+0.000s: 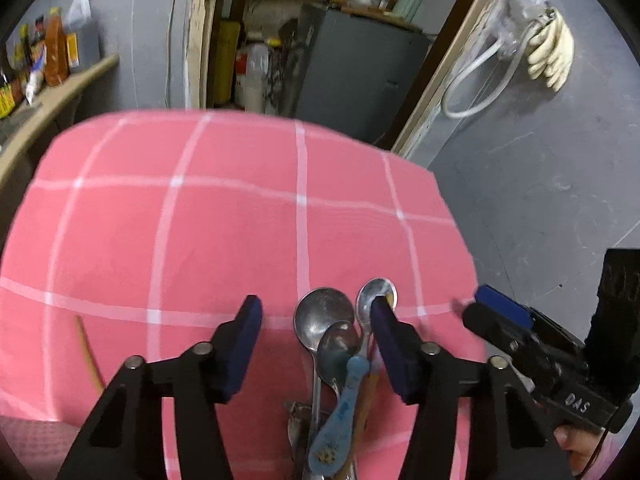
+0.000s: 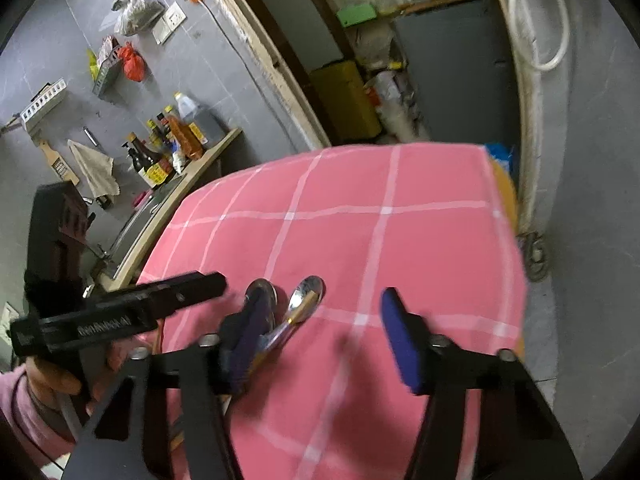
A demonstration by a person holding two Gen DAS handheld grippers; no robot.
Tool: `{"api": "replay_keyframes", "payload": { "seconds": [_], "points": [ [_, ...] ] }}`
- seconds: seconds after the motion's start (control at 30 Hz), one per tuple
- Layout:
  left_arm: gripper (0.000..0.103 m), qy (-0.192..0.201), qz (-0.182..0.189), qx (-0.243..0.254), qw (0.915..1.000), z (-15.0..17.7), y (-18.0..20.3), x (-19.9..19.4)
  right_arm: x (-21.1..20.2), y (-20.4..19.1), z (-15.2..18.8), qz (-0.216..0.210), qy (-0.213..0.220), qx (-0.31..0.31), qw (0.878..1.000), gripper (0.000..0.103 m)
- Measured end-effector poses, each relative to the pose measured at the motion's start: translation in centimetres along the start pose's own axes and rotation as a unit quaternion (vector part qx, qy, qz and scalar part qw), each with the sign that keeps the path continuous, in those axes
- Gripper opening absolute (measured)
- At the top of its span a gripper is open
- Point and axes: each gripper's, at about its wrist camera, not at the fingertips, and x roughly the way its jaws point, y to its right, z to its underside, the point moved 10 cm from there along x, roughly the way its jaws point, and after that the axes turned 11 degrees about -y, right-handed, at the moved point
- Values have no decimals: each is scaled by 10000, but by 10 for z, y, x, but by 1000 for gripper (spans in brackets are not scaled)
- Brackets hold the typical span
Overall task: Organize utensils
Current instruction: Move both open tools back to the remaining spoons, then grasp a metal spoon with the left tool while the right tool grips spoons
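Observation:
Several metal spoons (image 1: 324, 320) lie bunched on the pink checked cloth (image 1: 224, 232), bowls pointing away, with a blue-handled utensil (image 1: 340, 416) on top. My left gripper (image 1: 316, 344) is open above them; the pile sits between its fingers, close to the right pad (image 1: 390, 348). A wooden stick (image 1: 90, 360) lies to the left. My right gripper (image 2: 320, 340) is open over the cloth (image 2: 360, 240), to the right of the spoons (image 2: 306, 292). Its left pad (image 2: 248, 340) hides part of them. Each gripper shows in the other's view: right (image 1: 520, 328), left (image 2: 120, 308).
A counter (image 2: 192, 172) with sauce bottles (image 2: 172, 148) runs along the left wall. A doorway behind the table shows a grey cabinet (image 1: 360, 76) and shelves. A white hose (image 1: 476, 80) and gloves (image 1: 552, 56) hang on the right wall. The table's far and right edges drop off.

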Motion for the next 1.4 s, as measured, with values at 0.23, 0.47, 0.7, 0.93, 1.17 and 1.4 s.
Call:
{"api": "replay_keyframes", "payload": {
  "seconds": [0.23, 0.47, 0.7, 0.93, 1.17, 1.4],
  "points": [
    [36, -356, 161, -28, 9992, -1, -6, 26, 47, -7, -6, -141, -430, -176, 9988, 25],
    [27, -538, 325, -177, 9979, 1, -11, 39, 72, -8, -6, -192, -812, -267, 9962, 23],
    [19, -611, 471, -168, 9969, -1, -7, 45, 78, -14, -9, -353, -1029, -404, 9932, 13],
    [10, -665, 462, -156, 9966, -4, -8, 43, 78, -19, -7, -432, -1199, -423, 9909, 9],
    [5, -616, 264, 25, 9978, -2, -4, 32, 63, -21, 1, -428, -1065, -359, 9927, 8],
    [3, -333, 3, 114, 9994, -5, 0, 10, 39, -15, 2, -515, -909, -24, 9945, 8]
  ]
}}
